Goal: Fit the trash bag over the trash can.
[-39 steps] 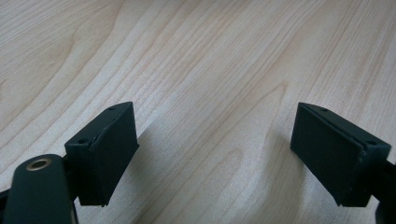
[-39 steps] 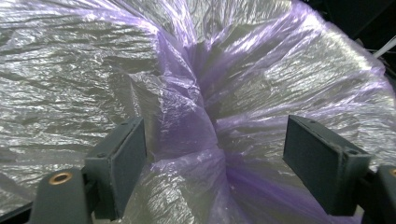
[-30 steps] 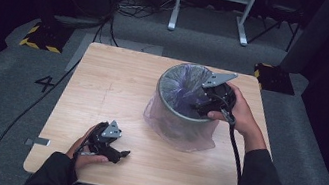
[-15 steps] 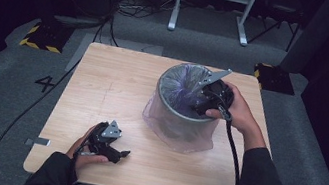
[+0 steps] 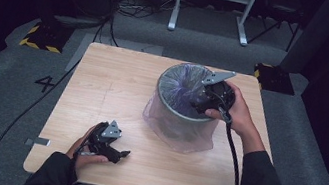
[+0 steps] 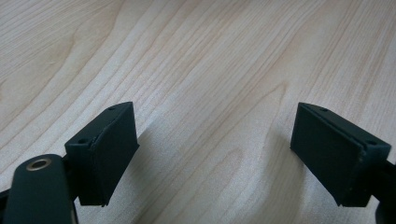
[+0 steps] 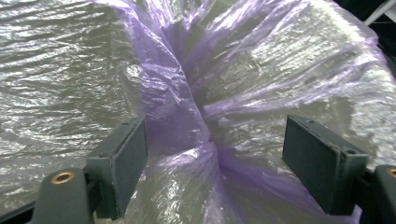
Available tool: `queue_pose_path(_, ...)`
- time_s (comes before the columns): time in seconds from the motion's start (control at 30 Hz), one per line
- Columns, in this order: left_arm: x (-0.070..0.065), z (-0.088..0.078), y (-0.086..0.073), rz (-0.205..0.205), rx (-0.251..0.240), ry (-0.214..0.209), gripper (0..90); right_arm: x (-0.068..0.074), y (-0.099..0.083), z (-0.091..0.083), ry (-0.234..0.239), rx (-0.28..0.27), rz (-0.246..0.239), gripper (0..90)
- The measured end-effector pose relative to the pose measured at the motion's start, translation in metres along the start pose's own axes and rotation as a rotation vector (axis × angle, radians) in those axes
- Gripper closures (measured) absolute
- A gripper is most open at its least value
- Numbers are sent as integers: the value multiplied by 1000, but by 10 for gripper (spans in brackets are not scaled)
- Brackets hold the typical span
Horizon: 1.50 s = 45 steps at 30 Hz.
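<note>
While the right tool (image 5: 200, 98) dips into the metal bin (image 5: 183, 121) at mid-surface, jaws wide around a fold of purple liner (image 7: 187, 121) without pinching, its tips are hidden from above; the left tool (image 6: 215, 154) rests open and empty on the surface (image 5: 118, 85).

Bag (image 5: 182, 83) inside bin (image 5: 168, 116) on table (image 5: 118, 85)

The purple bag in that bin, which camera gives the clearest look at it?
The high view: the purple bag lines the bin and drapes over its outside. The right gripper view shows crinkled film close up between open jaws. The left gripper view shows bare table.
</note>
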<state>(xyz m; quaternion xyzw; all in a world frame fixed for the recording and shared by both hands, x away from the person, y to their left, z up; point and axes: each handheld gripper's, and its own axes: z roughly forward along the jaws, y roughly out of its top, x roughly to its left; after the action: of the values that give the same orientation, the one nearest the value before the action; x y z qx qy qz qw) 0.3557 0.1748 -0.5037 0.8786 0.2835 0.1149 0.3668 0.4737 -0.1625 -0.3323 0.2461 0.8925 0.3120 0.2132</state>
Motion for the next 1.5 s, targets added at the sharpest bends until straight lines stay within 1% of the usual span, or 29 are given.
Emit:
queue_pose_path(0.07, 0, 0, 0, 0, 0, 1, 142, 0, -1, -1, -2, -7, 4, 221)
queue_pose_path(0.2, 0, 0, 0, 0, 0, 1, 142, -1, -3, -6, 4, -46, 24, 220)
queue_pose_path(0.23, 0, 0, 0, 0, 0, 1, 142, 0, -3, -7, 2, -60, 24, 223)
queue_pose_path(0.3, 0, 0, 0, 0, 0, 1, 142, 1, -2, -9, -12, -68, 19, 225)
queue_pose_path(0.47, 0, 0, 0, 0, 0, 1, 142, 4, -1, -17, -10, -109, 21, 220)
queue_pose_path(0.57, 0, 0, 0, 0, 0, 1, 142, 3, -3, -25, -9, -142, 36, 217)
queue_pose_path(0.63, 0, 0, 0, 0, 0, 1, 142, 2, -4, -30, -6, -160, 38, 216)
queue_pose_path(0.73, 0, 0, 0, 0, 0, 1, 142, 3, -6, -39, -21, -187, 40, 217)
queue_pose_path(0.77, 0, 0, 0, 0, 0, 1, 142, 3, -7, -44, -11, -203, 42, 216)
queue_pose_path(0.87, 0, 0, 0, 0, 0, 1, 142, 5, -9, -53, -24, -215, 38, 215)
queue_pose_path(0.9, 0, 0, 0, 0, 0, 2, 142, 6, -11, -57, -15, -224, 41, 210)
queue_pose_path(1.0, 0, 0, 0, 0, 0, 1, 142, 8, -13, -64, -22, -237, 38, 209)
queue_pose_path(1.2, 0, 0, 0, 1, 0, 3, 142, 13, -25, -82, -20, -268, 14, 203)
queue_pose_path(1.3, 0, 0, 0, 0, 0, 3, 142, 15, -33, -90, -35, -266, 9, 203)
queue_pose_path(1.5, 0, 0, 0, 0, 0, 3, 142, 19, -49, -100, -46, -258, -4, 200)
